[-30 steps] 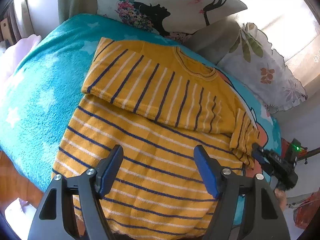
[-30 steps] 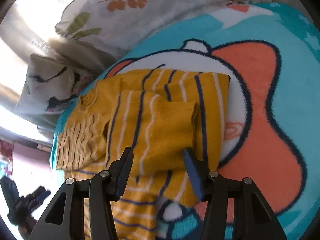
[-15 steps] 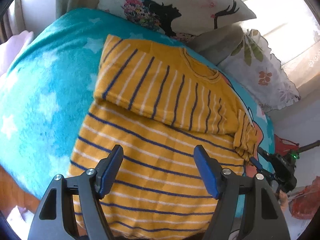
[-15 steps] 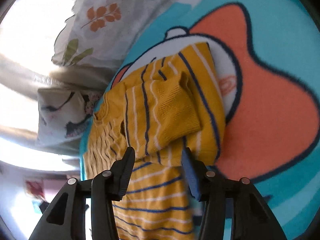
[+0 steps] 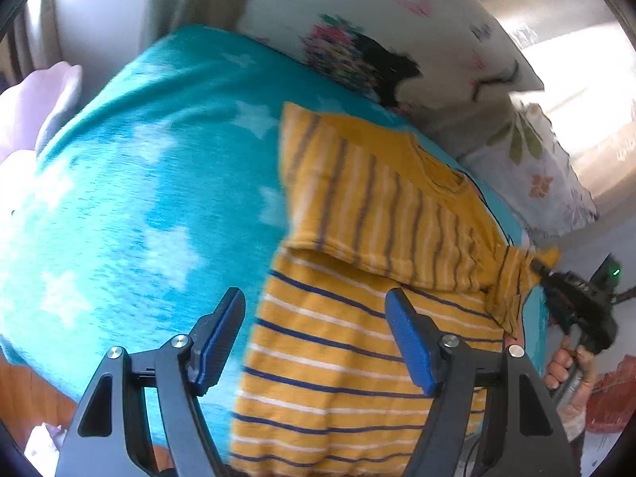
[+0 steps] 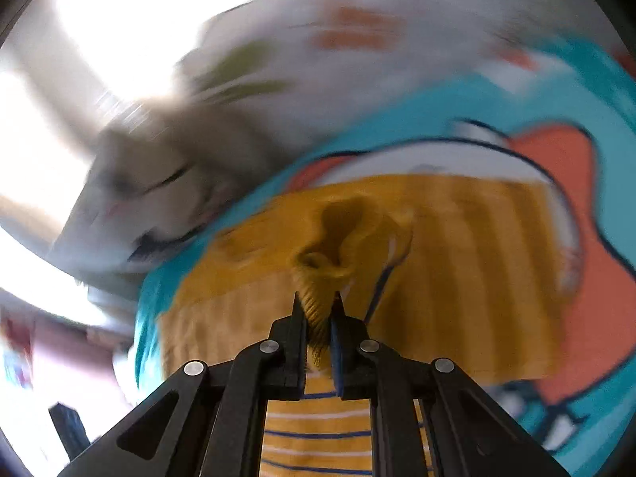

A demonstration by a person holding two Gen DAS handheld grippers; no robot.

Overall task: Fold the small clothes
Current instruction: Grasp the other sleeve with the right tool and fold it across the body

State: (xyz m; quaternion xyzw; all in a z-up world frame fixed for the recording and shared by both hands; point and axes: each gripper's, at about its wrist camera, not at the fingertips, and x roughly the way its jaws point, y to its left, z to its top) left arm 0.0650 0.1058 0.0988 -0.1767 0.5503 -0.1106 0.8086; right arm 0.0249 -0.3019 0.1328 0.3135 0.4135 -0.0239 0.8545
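A yellow knit sweater (image 5: 357, 338) with navy and white stripes lies on a fluffy teal blanket (image 5: 139, 198), just below floral pillows (image 5: 536, 167). One sleeve is already folded across its chest; the other is being lifted, so most folds seem still to come. The right tool (image 6: 318, 318) has just been closing and now pinches the ribbed cuff (image 6: 318, 298). The left tool (image 5: 314, 318) hovers wide apart and empty over the sweater's left edge.
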